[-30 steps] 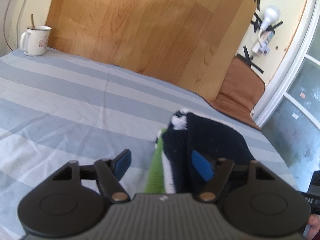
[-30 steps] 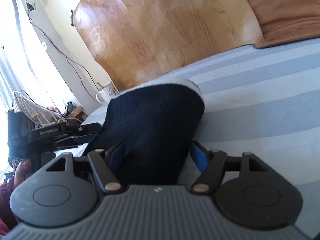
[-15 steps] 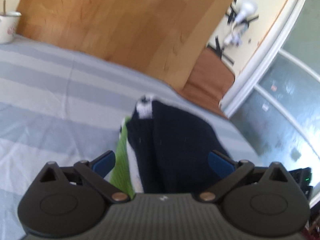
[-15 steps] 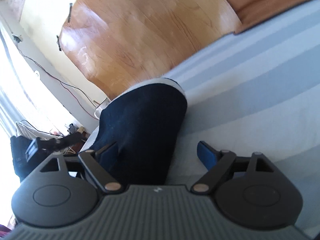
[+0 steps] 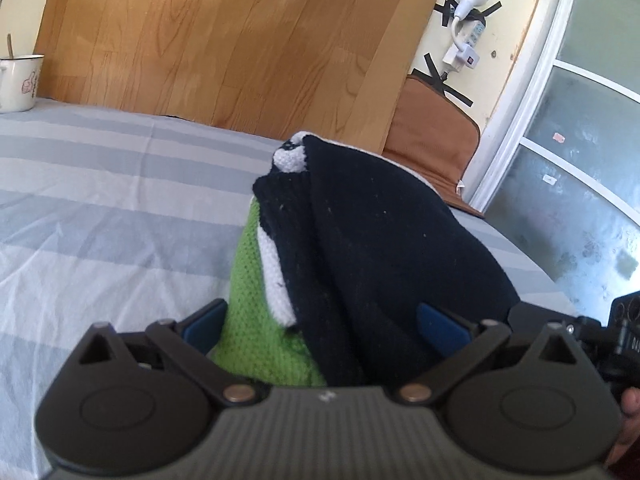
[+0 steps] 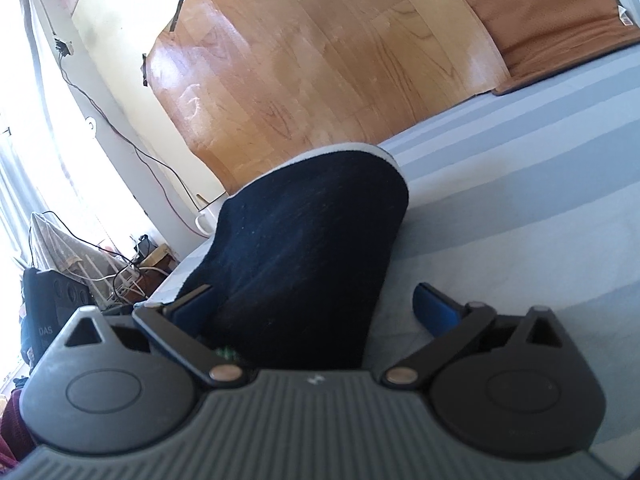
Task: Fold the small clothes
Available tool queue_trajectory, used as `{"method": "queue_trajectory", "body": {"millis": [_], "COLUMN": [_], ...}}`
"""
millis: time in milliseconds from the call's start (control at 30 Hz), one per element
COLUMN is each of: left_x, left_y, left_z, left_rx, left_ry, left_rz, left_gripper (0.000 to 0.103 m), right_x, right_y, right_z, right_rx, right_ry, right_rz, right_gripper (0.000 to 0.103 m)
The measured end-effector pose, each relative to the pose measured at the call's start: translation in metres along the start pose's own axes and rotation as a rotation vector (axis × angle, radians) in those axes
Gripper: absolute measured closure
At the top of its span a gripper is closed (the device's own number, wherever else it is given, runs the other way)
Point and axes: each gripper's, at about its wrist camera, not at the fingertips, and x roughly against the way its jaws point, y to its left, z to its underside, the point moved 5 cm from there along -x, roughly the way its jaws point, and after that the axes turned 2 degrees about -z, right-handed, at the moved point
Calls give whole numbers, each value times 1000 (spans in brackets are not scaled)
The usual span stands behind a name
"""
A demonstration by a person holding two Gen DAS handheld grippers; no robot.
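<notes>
Knitwear bunched on striped sheet, lying between spread fingers of left gripper and right gripper; both just opened, gripping nothing. Likely soft, light, floppy, non-slip; best pinched at hem edge or corners.

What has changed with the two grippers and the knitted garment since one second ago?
Both the left gripper and the right gripper have just been opening their jaws. They now stand wide, and the folded knitted garment lies loose between them, let go. The garment keeps its place and fold on the striped sheet, and the white mug has not moved.
</notes>
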Motion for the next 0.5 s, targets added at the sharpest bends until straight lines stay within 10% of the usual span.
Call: {"method": "queue_trajectory", "body": {"millis": [500], "left_x": [10], "left_y": [5], "left_z": [3], "left_rx": [-12], "left_ry": [102], "left_rz": [31], "left_gripper": [0], "right_x": [0], "right_y": [0], "right_z": [1], "right_rx": [13], "right_ry": [1], "right_rz": [-1], "right_gripper": [0]}}
